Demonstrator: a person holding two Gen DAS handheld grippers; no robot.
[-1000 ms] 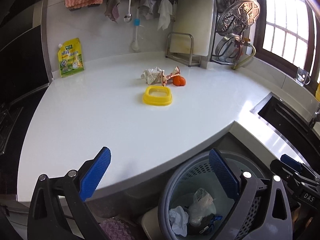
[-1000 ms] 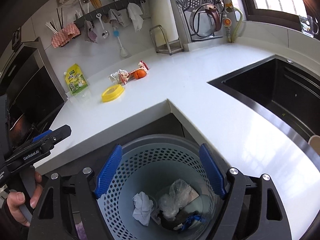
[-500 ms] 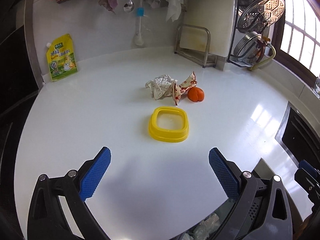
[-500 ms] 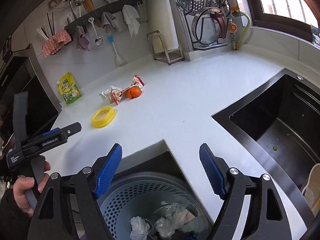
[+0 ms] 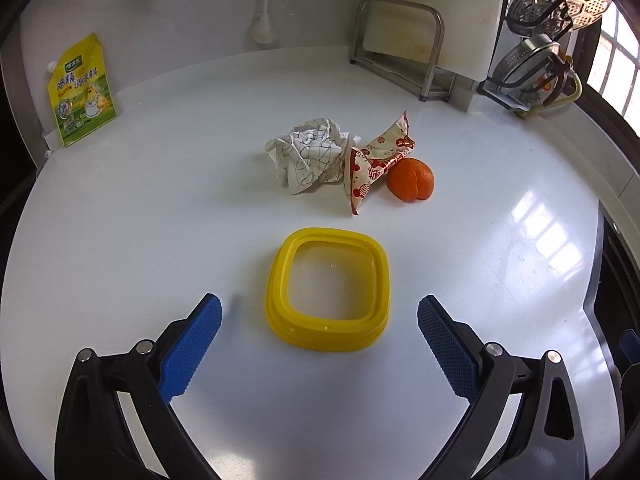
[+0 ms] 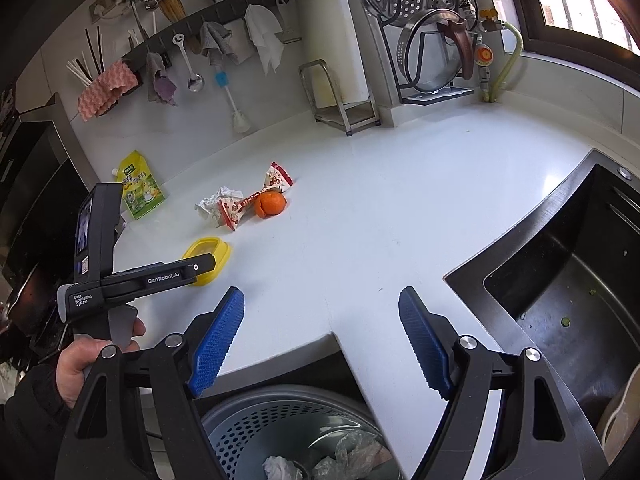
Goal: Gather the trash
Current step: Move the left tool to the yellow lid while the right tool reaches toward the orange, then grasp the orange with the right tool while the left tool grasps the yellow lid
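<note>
A yellow plastic lid lies on the white counter, between the open fingers of my left gripper, which is empty. Behind it lie a crumpled paper, a red-and-white snack wrapper and an orange peel. In the right wrist view the lid, wrapper and peel sit left of centre. My right gripper is open and empty above the counter's front edge. The grey trash basket below holds a tissue and plastic.
A yellow seasoning pouch leans on the back wall at left. A metal board rack and a steamer rack stand at the back right. A black sink opens on the right. Cloths and utensils hang on a wall rail.
My left gripper has moved from over the basket forward across the counter, and now brackets the yellow lid. My right gripper has risen and moved forward from over the basket to the counter edge.
</note>
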